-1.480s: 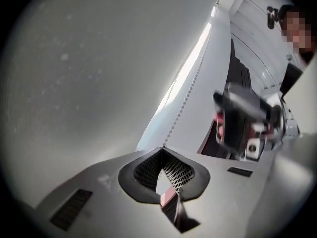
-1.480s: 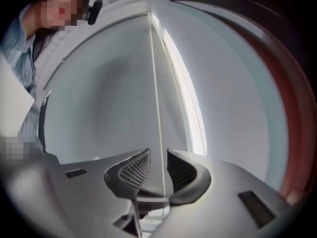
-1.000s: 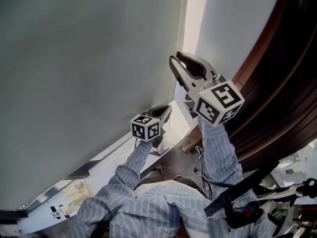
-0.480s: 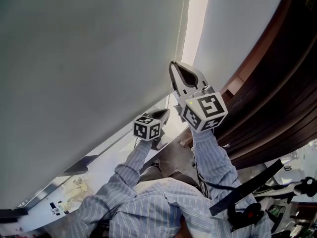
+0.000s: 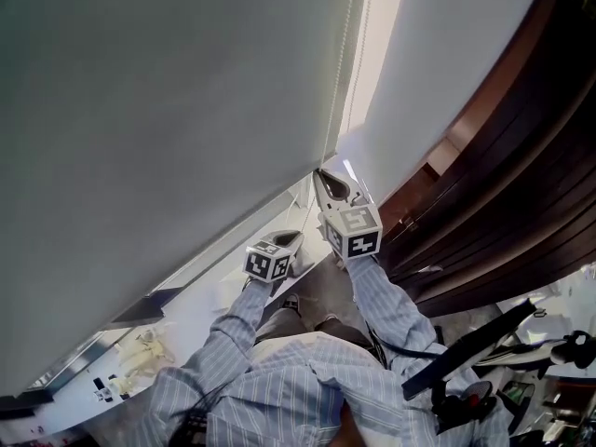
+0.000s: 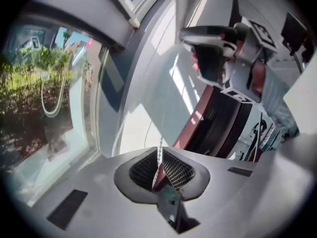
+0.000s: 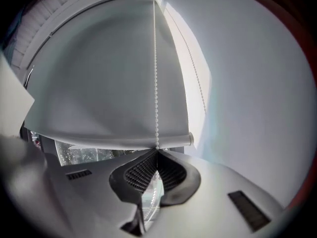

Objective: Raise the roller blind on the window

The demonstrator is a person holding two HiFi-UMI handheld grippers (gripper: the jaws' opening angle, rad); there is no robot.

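Both jaw pairs are pressed shut on the white beaded pull chain [image 7: 155,73], right gripper [image 5: 321,177] above left gripper [image 5: 291,238], beside the pale grey fabric roller blind [image 5: 168,110] covering most of the window [image 6: 44,98].

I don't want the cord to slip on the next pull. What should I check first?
1. Right gripper shut on the bead chain: ok.
2. Left gripper shut on the chain: ok.
3. Chain runs straight up along the roller blind, no snag visible: ok.
4. Blind fully raised: not ok; its bottom bar hangs low over the window.
5. Gripped strand is the one that raises the blind: cannot tell.
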